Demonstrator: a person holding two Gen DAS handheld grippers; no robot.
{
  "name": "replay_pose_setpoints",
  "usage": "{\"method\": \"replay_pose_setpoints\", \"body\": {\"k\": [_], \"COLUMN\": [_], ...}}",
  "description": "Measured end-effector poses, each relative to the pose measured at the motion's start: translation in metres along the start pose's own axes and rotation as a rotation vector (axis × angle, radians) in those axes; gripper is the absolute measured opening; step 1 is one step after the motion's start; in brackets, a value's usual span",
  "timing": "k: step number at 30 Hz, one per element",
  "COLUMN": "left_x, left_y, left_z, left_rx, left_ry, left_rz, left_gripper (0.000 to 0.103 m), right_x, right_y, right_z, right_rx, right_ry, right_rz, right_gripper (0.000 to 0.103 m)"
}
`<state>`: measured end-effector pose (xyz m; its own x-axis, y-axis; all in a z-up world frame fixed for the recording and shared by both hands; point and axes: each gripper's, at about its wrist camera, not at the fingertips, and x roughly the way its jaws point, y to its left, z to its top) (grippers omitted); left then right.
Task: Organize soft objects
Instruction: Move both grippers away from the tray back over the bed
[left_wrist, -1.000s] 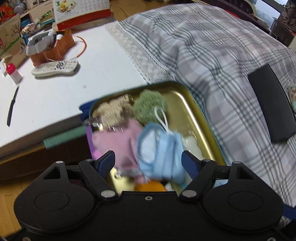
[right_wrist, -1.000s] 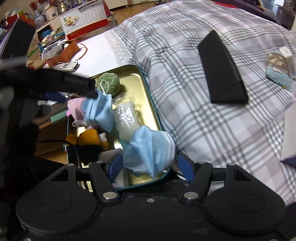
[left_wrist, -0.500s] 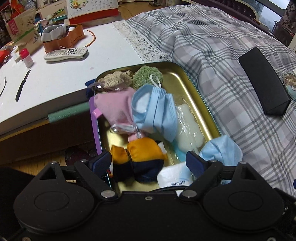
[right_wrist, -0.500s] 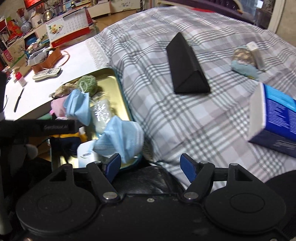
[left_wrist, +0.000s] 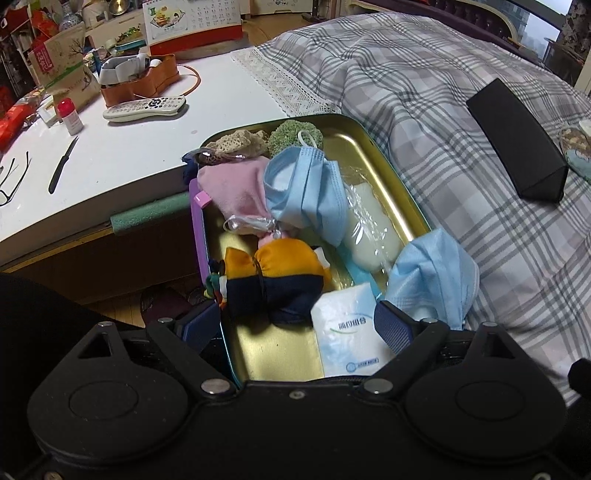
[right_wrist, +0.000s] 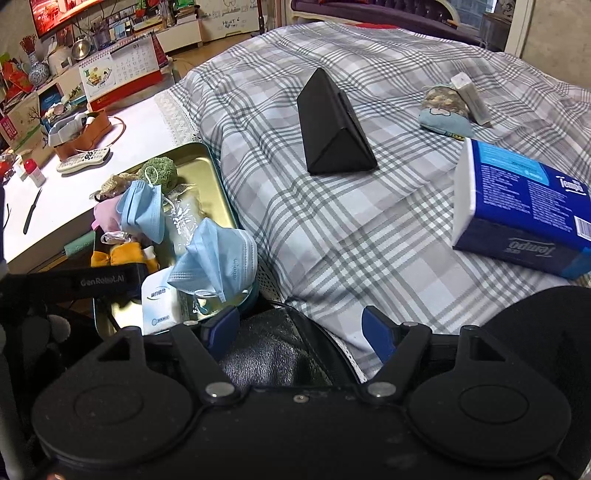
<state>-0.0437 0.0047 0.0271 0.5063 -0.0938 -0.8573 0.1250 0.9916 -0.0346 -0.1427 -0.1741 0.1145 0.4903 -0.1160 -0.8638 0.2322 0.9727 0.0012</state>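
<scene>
At lower centre of the left wrist view: left gripper (left_wrist: 297, 326), fingers spread wide, nothing between them, poised over the near end of the gold tin tray (left_wrist: 388, 192). Blue pads (left_wrist: 391, 326) level, pointing forward along the tray.

Tray contents, far to near: green scrubber (left_wrist: 286, 134) and beige crochet piece (left_wrist: 238, 144) at the upper end; pink cloth (left_wrist: 236, 192) touching a blue face mask (left_wrist: 306, 192); clear-wrapped white pack (left_wrist: 369, 232) along the right wall; orange and navy stuffed pouch (left_wrist: 280, 280) at centre; white sachet (left_wrist: 347, 325) at the near end. Second blue mask (left_wrist: 432, 277) draped over the right rim, partly on the plaid bedspread (left_wrist: 443, 122).

At lower centre of the right wrist view: right gripper (right_wrist: 299, 332), fingers equally wide, holding nothing, hovering over a dark, possibly leather, item (right_wrist: 273, 354) at the bed edge, right of the tray. Black triangular case (right_wrist: 332, 129) at upper centre; blue tissue pack (right_wrist: 524, 206) at far right.
</scene>
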Motion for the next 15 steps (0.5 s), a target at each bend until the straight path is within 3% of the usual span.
{"method": "replay_pose_setpoints", "body": {"k": [8, 15], "left_x": [-0.007, -0.016], "left_y": [-0.011, -0.039], "left_z": [-0.009, -0.009], "left_rx": [0.047, 0.167], "left_ry": [0.009, 0.014], "left_rz": [0.003, -0.005], "left_gripper": [0.088, 0.088], "right_x": [-0.009, -0.011], "right_y": [-0.006, -0.022], "right_z": [-0.006, 0.002], "right_rx": [0.013, 0.046], "right_ry": [-0.025, -0.051], "right_rz": [0.004, -0.028], "right_gripper": [0.076, 0.078]}}
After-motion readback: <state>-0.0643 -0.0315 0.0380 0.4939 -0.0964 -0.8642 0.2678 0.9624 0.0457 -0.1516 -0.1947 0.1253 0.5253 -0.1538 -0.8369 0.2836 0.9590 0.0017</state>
